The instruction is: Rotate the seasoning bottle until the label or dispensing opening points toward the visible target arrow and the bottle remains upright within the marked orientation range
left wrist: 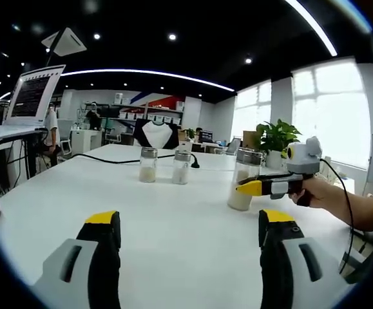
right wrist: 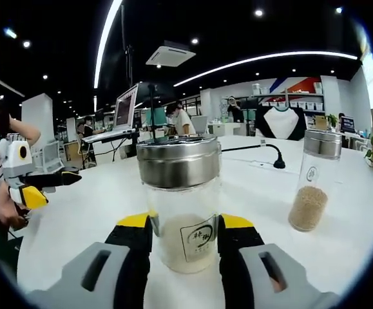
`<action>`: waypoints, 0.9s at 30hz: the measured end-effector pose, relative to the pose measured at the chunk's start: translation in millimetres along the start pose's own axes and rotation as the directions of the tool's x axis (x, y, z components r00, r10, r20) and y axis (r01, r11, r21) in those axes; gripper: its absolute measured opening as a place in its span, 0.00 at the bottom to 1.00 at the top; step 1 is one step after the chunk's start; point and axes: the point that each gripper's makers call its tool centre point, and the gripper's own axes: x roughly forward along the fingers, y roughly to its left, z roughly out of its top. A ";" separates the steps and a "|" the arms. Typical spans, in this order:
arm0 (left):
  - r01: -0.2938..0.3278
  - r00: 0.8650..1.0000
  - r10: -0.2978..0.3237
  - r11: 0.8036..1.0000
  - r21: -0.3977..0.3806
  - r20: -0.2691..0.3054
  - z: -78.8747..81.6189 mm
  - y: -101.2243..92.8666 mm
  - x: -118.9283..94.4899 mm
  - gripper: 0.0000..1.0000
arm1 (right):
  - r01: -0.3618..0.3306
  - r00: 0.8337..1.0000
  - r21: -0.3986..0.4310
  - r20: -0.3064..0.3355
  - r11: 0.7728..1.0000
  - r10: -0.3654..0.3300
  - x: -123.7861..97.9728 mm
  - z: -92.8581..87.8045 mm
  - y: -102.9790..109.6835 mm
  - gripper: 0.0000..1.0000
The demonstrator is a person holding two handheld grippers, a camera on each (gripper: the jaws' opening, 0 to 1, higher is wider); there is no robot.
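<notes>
Three seasoning bottles stand upright on the white table (left wrist: 57, 212) in the left gripper view. Going left to right: two small ones sit side by side toward the middle, the first bottle (left wrist: 147, 165) with pale contents and the second bottle (left wrist: 181, 167) just beside it. Further right, nearer the table's edge, is the seasoning bottle (left wrist: 241, 179) the task concerns.

The left gripper (left wrist: 189, 241) hovers low over bare tabletop with its jaws spread wide and nothing between them, well apart from all the bottles. The right gripper (left wrist: 250, 187) comes in from the right, held in a person's hand (left wrist: 315, 191), with its yellow tips at the bottle's lower body.

In the right gripper view the same bottle (right wrist: 181, 206) sits between that gripper's (right wrist: 185, 235) own jaws, which close against its glass sides just below mid-height, beneath the metal cap (right wrist: 178, 161). A small printed label (right wrist: 199, 243) faces the camera, slightly right of centre. No target arrow is visible to me on the table.

I judge the bottle light, rigid and slick: smooth glass, roughly a third full of fine powder, top-weighted by the cap. A low hold like this one looks best for turning it without tipping, using firm but moderate pressure since the glass could slip or crack
</notes>
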 end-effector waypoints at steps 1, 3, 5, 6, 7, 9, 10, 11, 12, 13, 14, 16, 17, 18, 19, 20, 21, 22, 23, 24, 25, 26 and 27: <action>-0.001 1.000 0.001 1.000 0.000 0.000 0.0 0.1 0.0 0.94 | 0.006 1.000 0.003 -0.001 1.000 -0.006 0.2 0.1 -1.4 0.39; -0.005 1.000 0.005 1.000 0.000 -0.001 -0.3 1.1 -0.2 0.95 | 0.017 1.000 0.008 0.000 1.000 -0.017 0.5 0.0 -2.0 0.39; -0.008 1.000 0.008 1.000 0.000 0.000 0.0 2.1 -0.4 0.95 | 0.027 1.000 0.011 -0.001 1.000 -0.027 0.8 0.0 -2.1 0.39; -0.009 1.000 0.009 1.000 -0.001 0.001 0.2 2.6 -0.6 0.95 | 0.035 0.999 0.015 -0.002 0.999 -0.035 1.0 0.0 -2.2 0.39; -0.010 1.000 0.010 1.000 0.000 0.001 0.4 3.0 -0.7 0.95 | 0.041 0.999 0.017 -0.003 0.999 -0.041 1.2 0.1 -2.7 0.39; -0.013 1.000 0.013 1.000 0.000 0.003 0.9 3.7 -0.9 0.96 | 0.048 0.999 0.020 -0.004 0.999 -0.048 1.2 -0.2 -3.4 0.39; -0.013 1.000 0.013 1.000 0.001 0.003 1.0 3.7 -1.0 0.96 | 0.049 0.999 0.021 -0.004 0.999 -0.049 1.3 -0.2 -3.5 0.39; -0.013 1.000 0.013 1.000 0.001 0.003 1.0 3.9 -1.0 0.96 | 0.052 0.999 0.021 -0.004 0.998 -0.052 1.3 -0.3 -3.7 0.39; -0.014 1.000 0.014 1.000 0.000 0.003 0.9 3.9 -1.0 0.96 | 0.054 0.999 0.024 -0.004 0.998 -0.054 1.3 -0.4 -3.8 0.39; -0.015 1.000 0.015 1.000 0.000 0.002 0.7 4.2 -1.0 0.96 | 0.058 0.998 0.026 -0.004 0.998 -0.058 1.4 -0.4 -3.9 0.39; -0.015 1.000 0.015 1.000 0.000 0.002 0.5 4.4 -1.0 0.96 | 0.060 0.998 0.026 -0.006 0.998 -0.059 1.5 -0.4 -4.0 0.39; -0.016 1.000 0.016 1.000 0.000 0.002 0.5 4.7 -1.1 0.97 | 0.062 0.998 0.029 -0.006 0.998 -0.062 1.4 -0.6 -4.1 0.39; -0.017 1.000 0.017 1.000 0.001 0.002 0.5 4.8 -1.1 0.97 | 0.064 0.998 0.030 -0.007 0.998 -0.063 1.3 -0.6 -4.0 0.39; -0.017 1.000 0.017 1.000 0.003 0.001 0.3 5.0 -1.2 0.97 | 0.064 0.998 0.031 -0.006 0.997 -0.064 1.3 -0.7 -4.0 0.39; -0.017 1.000 0.017 1.000 0.003 0.001 0.4 5.0 -1.3 0.97 | 0.065 0.998 0.033 -0.007 0.997 -0.065 1.2 -0.8 -3.9 0.39; -0.018 1.000 0.018 1.000 0.003 0.002 0.7 5.2 -1.3 0.97 | 0.067 0.998 0.033 -0.007 0.997 -0.067 1.3 -0.9 -4.0 0.39; -0.018 1.000 0.018 1.000 0.005 0.003 1.0 5.2 -1.3 0.97 | 0.069 0.998 0.034 -0.008 0.997 -0.069 1.3 -0.9 -4.0 0.39; -0.018 1.000 0.018 1.000 0.006 0.003 1.1 5.3 -1.4 0.97 | 0.074 0.997 0.038 -0.009 0.997 -0.073 1.4 -1.1 -4.2 0.39; -0.019 1.000 0.019 1.000 0.006 0.002 1.1 5.5 -1.4 0.97 | 0.076 0.997 0.037 -0.010 0.996 -0.075 1.4 -1.1 -4.2 0.39; -0.019 1.000 0.019 1.000 0.005 0.002 1.1 5.7 -1.4 0.97 | 0.078 0.997 0.036 -0.011 0.996 -0.078 1.5 -1.2 -4.3 0.39; -0.019 1.000 0.019 1.000 0.005 0.003 1.2 5.7 -1.4 0.97 | 0.079 0.997 0.038 -0.011 0.996 -0.078 1.4 -1.3 -4.3 0.39; -0.019 1.000 0.019 1.000 0.005 0.002 1.2 5.8 -1.5 0.97 | 0.079 0.997 0.038 -0.011 0.996 -0.078 1.5 -1.3 -4.3 0.39; -0.019 1.000 0.019 1.000 0.005 0.003 1.2 5.8 -1.5 0.97 | 0.079 0.997 0.037 -0.012 0.996 -0.079 1.4 -1.4 -4.1 0.39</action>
